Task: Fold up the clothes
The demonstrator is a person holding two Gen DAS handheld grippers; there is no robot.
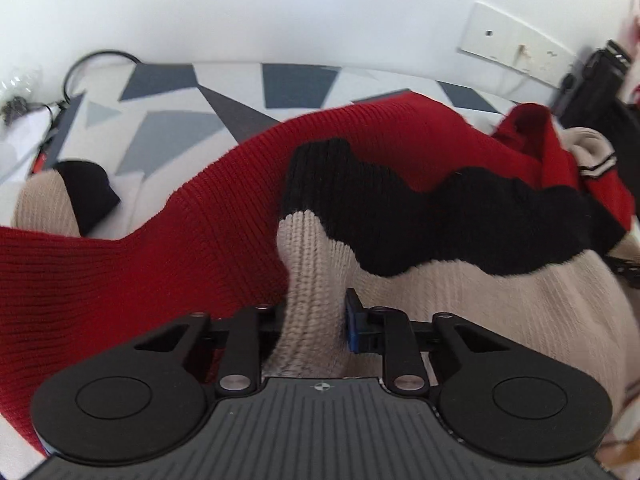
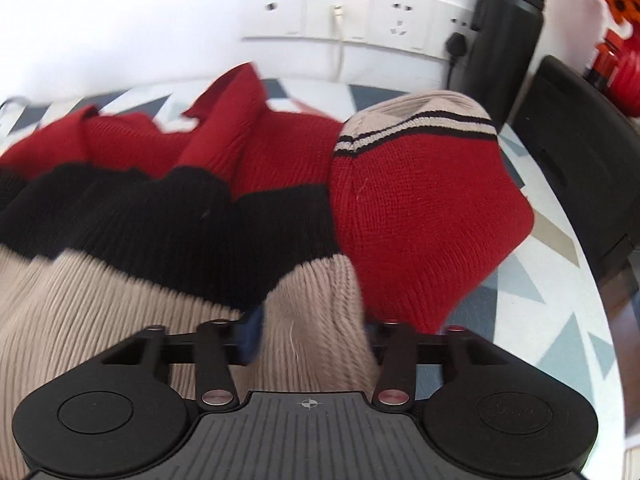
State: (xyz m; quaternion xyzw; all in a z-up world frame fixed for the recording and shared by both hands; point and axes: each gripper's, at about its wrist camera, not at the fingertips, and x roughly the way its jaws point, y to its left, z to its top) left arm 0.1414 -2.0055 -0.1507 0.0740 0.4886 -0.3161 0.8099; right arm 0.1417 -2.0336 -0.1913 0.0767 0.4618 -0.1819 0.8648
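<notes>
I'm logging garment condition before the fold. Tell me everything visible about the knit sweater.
The sweater is a ribbed knit in red, black and beige bands, with a beige, black-striped cuff. It lies rumpled and bunched on a tabletop with a grey and white triangle pattern. The left hand-held gripper and right hand-held gripper each pinch a ridge of the beige part.

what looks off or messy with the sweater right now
The sweater is bunched, not flat: its red part humps into ridges, and a striped cuff sits folded on top. Each claw, left and right, pinches a beige fold. Nothing looks spilled or damaged.
</notes>
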